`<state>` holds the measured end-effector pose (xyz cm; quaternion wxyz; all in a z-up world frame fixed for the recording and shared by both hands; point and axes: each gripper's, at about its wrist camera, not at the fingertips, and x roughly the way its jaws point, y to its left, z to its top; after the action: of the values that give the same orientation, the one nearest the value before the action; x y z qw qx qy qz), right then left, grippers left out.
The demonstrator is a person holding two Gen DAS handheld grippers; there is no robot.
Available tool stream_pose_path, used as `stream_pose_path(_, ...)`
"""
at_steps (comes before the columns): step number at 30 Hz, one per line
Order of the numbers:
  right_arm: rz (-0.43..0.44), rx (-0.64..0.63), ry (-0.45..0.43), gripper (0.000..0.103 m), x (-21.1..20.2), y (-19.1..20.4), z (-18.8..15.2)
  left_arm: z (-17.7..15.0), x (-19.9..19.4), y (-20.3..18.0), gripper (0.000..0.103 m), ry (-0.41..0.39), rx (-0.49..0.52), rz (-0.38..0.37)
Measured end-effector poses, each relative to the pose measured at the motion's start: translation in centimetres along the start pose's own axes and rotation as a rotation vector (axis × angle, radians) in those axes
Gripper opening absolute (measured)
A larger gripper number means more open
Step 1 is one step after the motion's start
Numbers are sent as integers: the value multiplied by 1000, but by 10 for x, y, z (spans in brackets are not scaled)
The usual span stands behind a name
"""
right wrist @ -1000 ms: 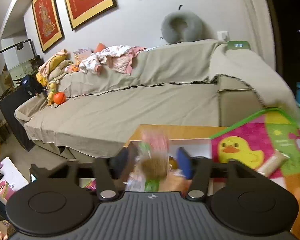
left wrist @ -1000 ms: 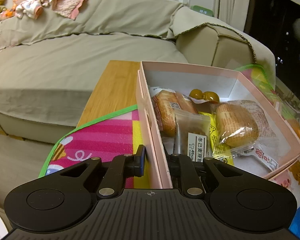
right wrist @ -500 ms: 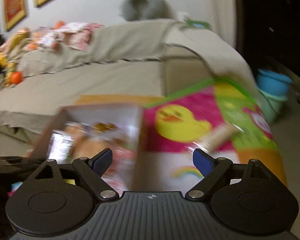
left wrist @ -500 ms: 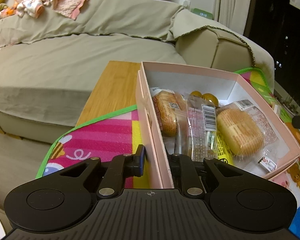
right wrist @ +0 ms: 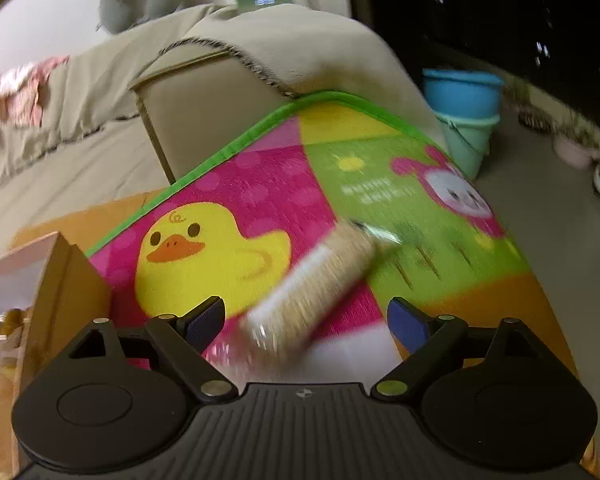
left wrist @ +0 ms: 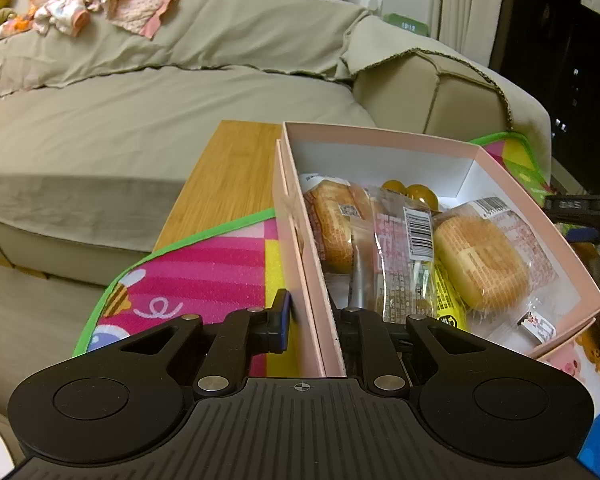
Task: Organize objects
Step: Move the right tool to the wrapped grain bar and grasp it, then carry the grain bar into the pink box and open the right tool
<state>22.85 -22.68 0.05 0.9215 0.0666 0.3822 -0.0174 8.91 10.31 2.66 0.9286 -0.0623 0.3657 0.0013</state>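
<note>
My left gripper [left wrist: 308, 312] is shut on the near-left wall of a pink box [left wrist: 380, 140], one finger outside and one inside. The box holds two wrapped buns [left wrist: 480, 268], a clear packet with a barcode [left wrist: 404, 256] and other small snacks. In the right wrist view my right gripper [right wrist: 308, 314] is open wide, low over the mat to the right of the box [right wrist: 60, 264]. A blurred roll of crackers [right wrist: 316, 284] lies on the mat between its fingers, and the pads do not touch it. A black part of that gripper [left wrist: 580, 208] shows at the right edge of the left wrist view.
The box stands on a colourful play mat [right wrist: 380, 168] spread over a wooden table [left wrist: 228, 176]. A beige covered sofa [left wrist: 140, 120] runs behind the table. Two stacked blue buckets [right wrist: 464, 112] stand on the floor past the mat's far right corner.
The right gripper let go of a snack packet over the box, opened wide, then swung right and down to the cracker roll. The barcode packet now lies in the box. The left gripper kept still.
</note>
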Motion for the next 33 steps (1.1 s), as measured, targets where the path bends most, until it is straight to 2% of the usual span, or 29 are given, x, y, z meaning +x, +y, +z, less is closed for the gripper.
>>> stream_pose_path(1,-9,-15,3,89,5,3,2,0,0,0,17,0,1,0)
stream_pose_path(3,-34,-63,-1,77,9,11,5,0,0,1,17,-1,2,-1)
stream_pose_path(5,-29,-124,-2,51,6,17,6,0,0,1,17,-1,3,0)
stream_pose_path(8,15,-140,21,32,-5,15,3,0,1,1,17,-2,2,1)
stream_pose_path(10,32,-162,30,29,-16,13,-3,0,1,1,17,-2,1,0)
stream_pose_path(20,79,-222,87,29,-92,-13,-58,0,0,1,17,-1,1,-2)
stream_pose_path(25,89,-242,50,29,-145,-20,-79,0,1,1,17,0,1,-2)
stream_pose_path(33,207,-314,8,29,-222,3,-99,0,0,1,17,0,1,-2)
